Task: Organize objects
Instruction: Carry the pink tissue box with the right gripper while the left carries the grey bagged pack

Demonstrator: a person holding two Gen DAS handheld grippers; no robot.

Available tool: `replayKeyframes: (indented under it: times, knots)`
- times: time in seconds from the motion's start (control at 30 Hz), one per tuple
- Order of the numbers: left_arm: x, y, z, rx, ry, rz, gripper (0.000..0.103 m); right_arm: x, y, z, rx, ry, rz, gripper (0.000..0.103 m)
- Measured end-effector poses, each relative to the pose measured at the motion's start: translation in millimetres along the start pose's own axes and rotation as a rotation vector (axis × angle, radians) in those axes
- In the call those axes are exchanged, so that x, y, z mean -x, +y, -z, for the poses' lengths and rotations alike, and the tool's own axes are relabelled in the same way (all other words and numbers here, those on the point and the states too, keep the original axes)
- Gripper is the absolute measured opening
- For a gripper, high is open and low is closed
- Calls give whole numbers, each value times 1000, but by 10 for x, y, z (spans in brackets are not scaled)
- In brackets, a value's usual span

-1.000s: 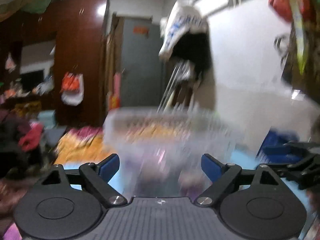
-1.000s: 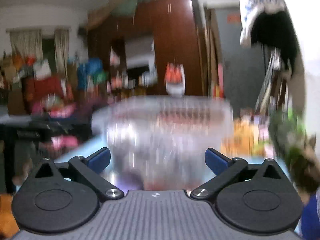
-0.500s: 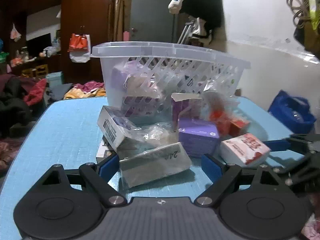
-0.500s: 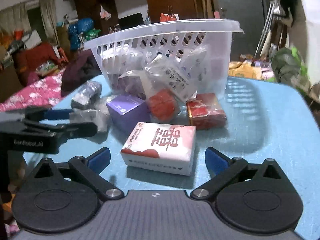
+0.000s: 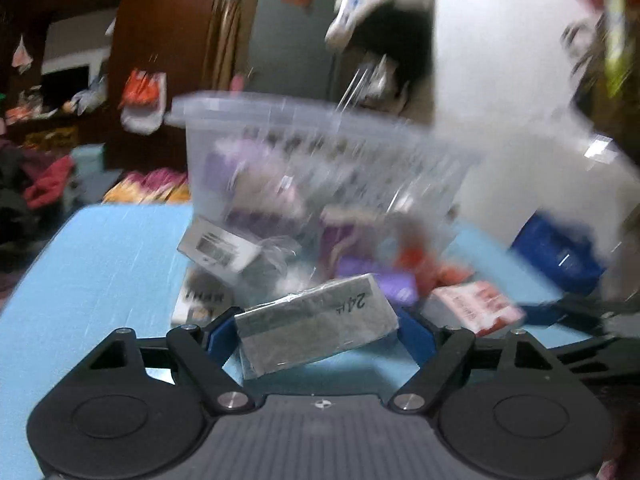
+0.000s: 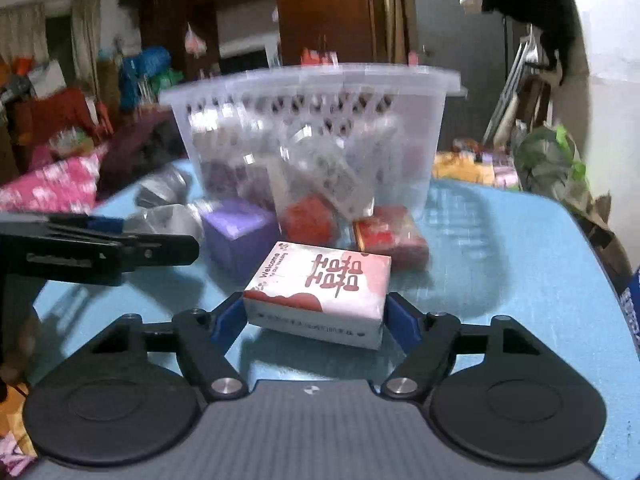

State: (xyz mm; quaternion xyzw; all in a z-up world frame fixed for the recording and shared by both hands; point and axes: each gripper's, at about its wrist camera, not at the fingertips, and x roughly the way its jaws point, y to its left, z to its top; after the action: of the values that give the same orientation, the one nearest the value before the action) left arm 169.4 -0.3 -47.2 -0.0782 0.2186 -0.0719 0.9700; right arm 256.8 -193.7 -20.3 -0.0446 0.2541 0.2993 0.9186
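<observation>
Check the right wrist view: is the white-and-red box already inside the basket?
No. The white-and-red box sits between the right gripper's jaws, in front of the clear basket, not in it.

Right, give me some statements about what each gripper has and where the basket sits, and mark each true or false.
1. The left gripper has a silver packet between its fingers. True.
2. The right gripper is closed on a purple box. False: it holds a pink and white box; the purple box lies on the table.
3. The basket stands behind the loose items. True.
4. The table is red. False: it is light blue.
</observation>
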Motion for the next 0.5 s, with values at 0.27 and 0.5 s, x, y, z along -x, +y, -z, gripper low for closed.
replayKeyframes:
  times: [0.27,0.5]
  knots:
    - [195,33,102,4,-121,51,85,265,81,121,51,-203,15,77]
    - [299,41,107,1,-221,58,85,280,98,103,64,-235,8,77]
